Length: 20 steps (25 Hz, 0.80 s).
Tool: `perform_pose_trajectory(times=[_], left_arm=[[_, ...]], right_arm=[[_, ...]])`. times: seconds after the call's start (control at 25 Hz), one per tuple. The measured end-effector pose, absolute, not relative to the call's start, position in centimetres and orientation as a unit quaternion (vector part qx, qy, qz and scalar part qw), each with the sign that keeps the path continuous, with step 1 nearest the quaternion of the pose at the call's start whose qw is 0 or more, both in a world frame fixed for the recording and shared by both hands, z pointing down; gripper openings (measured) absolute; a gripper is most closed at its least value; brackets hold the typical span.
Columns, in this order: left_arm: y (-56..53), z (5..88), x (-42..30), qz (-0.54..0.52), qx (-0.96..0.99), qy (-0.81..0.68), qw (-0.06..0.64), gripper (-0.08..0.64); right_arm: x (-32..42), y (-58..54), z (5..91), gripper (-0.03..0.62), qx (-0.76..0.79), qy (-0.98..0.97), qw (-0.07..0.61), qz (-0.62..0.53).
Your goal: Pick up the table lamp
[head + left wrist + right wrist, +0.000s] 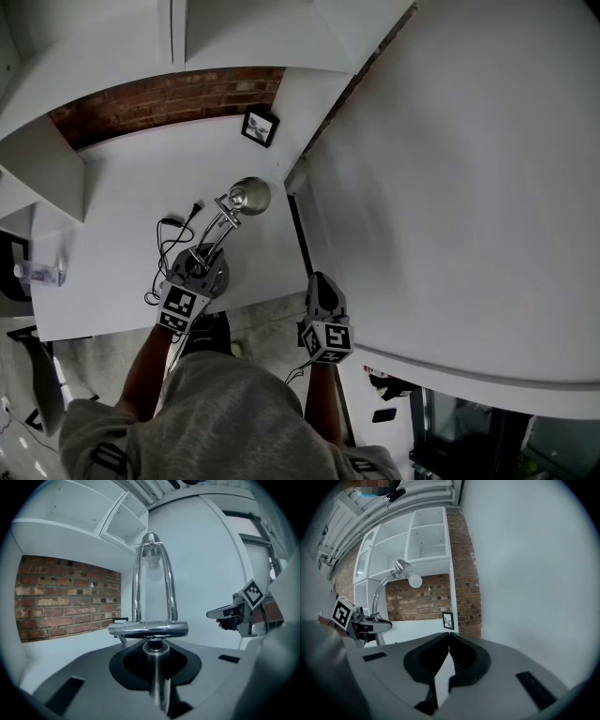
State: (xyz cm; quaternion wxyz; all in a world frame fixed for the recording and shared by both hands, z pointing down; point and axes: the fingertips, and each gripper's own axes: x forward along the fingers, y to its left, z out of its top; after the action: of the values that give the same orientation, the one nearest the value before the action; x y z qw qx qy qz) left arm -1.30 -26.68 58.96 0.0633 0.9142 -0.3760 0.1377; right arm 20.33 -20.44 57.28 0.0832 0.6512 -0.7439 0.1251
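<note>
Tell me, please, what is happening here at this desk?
A person with a gripper in each hand is working at a white desk. The left gripper is closed on the chrome stem of the table lamp, just below its crossbar. The right gripper is shut and empty, off to the side. Whether the lamp's base has left the desk can't be seen.

Behind table lamp, picture frame — cable on desk at left

soft, even light — glints on the table lamp, fisheye-dark corners, blurred foreground.
</note>
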Motion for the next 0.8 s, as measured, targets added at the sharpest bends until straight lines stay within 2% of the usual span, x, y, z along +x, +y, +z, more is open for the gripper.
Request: perform_pose_trajectory(times=[0.8], left_arm=[[-26.0,55.2,-2.7,0.122,0.912,-0.388,0.057,0.048]], right_arm=[[19.8,-18.7,56.9,0.023,0.652,-0.747,0.06,0.118]])
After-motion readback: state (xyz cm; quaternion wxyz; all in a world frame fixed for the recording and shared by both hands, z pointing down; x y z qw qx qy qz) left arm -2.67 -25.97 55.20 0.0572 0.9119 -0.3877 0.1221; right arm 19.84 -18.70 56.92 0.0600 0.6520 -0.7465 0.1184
